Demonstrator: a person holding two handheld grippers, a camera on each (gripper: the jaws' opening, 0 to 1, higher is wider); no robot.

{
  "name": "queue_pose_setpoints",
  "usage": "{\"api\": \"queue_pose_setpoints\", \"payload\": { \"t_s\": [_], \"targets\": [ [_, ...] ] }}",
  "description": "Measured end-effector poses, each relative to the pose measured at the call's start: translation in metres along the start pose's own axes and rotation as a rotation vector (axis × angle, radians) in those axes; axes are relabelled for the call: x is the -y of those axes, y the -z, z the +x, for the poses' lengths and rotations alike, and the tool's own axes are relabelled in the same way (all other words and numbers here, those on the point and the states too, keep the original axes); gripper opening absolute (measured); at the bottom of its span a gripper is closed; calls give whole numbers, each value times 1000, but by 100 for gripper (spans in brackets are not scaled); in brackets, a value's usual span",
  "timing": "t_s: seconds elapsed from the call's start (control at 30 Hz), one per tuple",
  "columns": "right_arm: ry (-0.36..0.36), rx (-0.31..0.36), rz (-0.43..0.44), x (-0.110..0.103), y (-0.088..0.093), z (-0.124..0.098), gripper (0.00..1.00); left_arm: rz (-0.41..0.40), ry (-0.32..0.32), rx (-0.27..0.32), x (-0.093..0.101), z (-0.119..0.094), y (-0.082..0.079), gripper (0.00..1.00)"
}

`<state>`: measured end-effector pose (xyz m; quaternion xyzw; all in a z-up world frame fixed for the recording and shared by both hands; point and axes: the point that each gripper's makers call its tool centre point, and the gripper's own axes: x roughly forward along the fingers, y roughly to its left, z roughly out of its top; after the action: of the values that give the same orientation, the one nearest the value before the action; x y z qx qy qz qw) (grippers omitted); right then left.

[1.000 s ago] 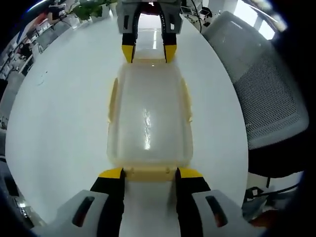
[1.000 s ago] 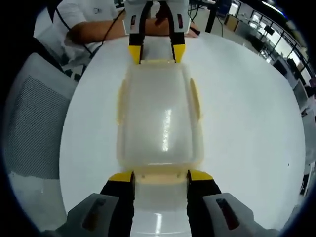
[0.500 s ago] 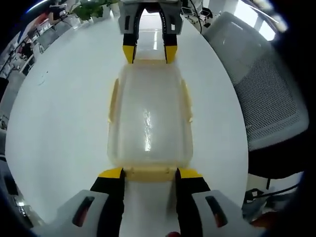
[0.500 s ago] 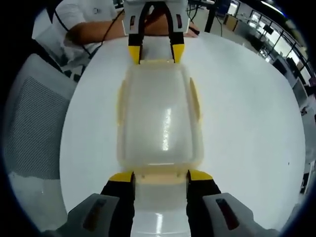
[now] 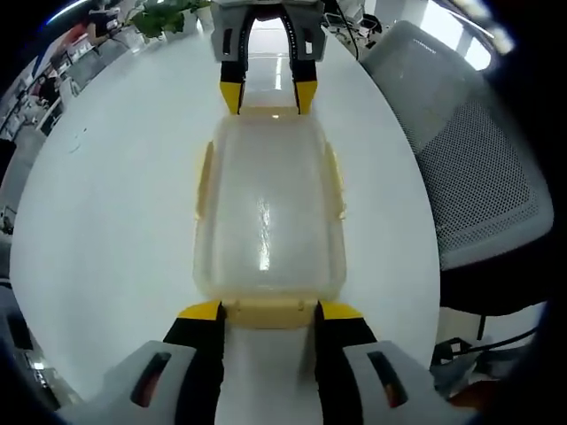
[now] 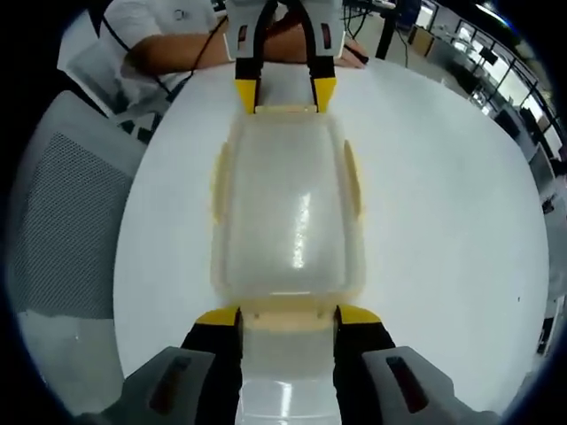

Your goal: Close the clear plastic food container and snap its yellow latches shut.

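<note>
Hand-held grippers flank lidded container, contents unclear.

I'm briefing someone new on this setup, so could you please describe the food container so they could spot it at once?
On the round white table, beside a grey mesh chair, a clear plastic container lies between the left gripper and the right gripper. Its pale yellow latches on all four sides and cloudy see-through lid set it apart.

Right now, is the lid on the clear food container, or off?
On. The lid lies flat over the container, with tongs at both short ends. Whether the latches are snapped, cannot tell.
</note>
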<state>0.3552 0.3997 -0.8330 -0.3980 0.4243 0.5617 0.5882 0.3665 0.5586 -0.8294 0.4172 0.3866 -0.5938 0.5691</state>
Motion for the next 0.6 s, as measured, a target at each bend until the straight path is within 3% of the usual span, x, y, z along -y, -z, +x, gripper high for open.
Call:
{"api": "queue_pose_setpoints", "payload": {
  "t_s": [0.13, 0.6],
  "targets": [
    [1, 8, -4, 0, 1, -7, 38, -10, 6, 25, 1, -9, -5, 39],
    [-11, 57, 11, -3, -6, -30, 38, -4, -10, 17, 3, -27, -16, 39]
  ]
}}
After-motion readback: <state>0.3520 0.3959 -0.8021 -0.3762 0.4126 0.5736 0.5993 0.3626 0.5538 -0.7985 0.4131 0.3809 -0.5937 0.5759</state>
